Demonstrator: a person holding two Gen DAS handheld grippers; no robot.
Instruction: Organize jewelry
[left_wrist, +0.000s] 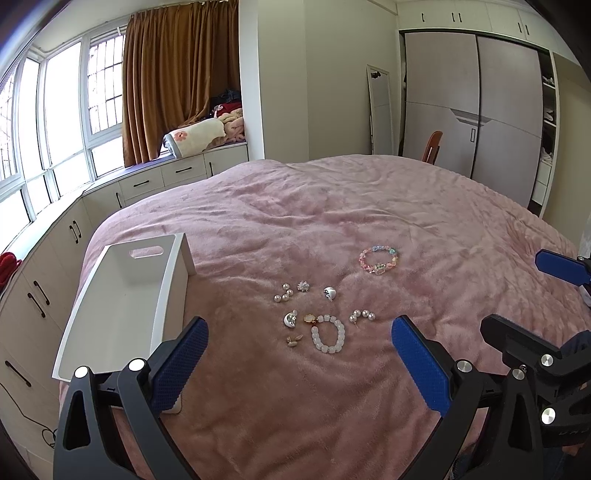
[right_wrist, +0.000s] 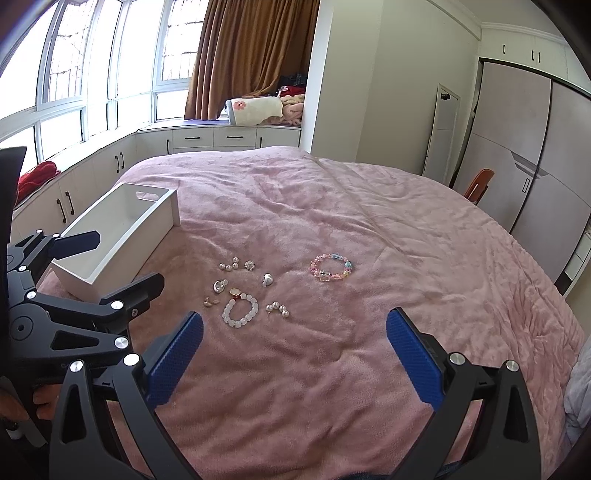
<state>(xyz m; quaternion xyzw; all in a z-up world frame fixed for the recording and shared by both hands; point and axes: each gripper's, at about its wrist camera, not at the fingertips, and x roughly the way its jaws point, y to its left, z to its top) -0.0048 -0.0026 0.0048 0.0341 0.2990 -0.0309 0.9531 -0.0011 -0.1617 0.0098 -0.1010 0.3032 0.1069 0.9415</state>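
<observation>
Jewelry lies on a pink bedspread (left_wrist: 332, 206): a white bead bracelet (left_wrist: 328, 334) (right_wrist: 240, 311), a pastel bead bracelet (left_wrist: 379, 260) (right_wrist: 331, 267), pearl earrings (left_wrist: 283, 293) (left_wrist: 362, 315), a daisy stud (left_wrist: 303, 286), silver pieces (left_wrist: 330, 293) (left_wrist: 290, 318) and a small gold pair (left_wrist: 293, 340). An empty white box (left_wrist: 122, 302) (right_wrist: 118, 236) stands to their left. My left gripper (left_wrist: 299, 339) is open and empty, just short of the jewelry. My right gripper (right_wrist: 294, 334) is open and empty, also short of it.
White drawers and cabinets (left_wrist: 147, 184) run under the windows left of the bed. A wardrobe (left_wrist: 472, 103), a leaning mirror (left_wrist: 380, 110) and a wooden chair (left_wrist: 432, 146) stand beyond the bed's far edge. Folded blankets (left_wrist: 199, 134) lie on the window seat.
</observation>
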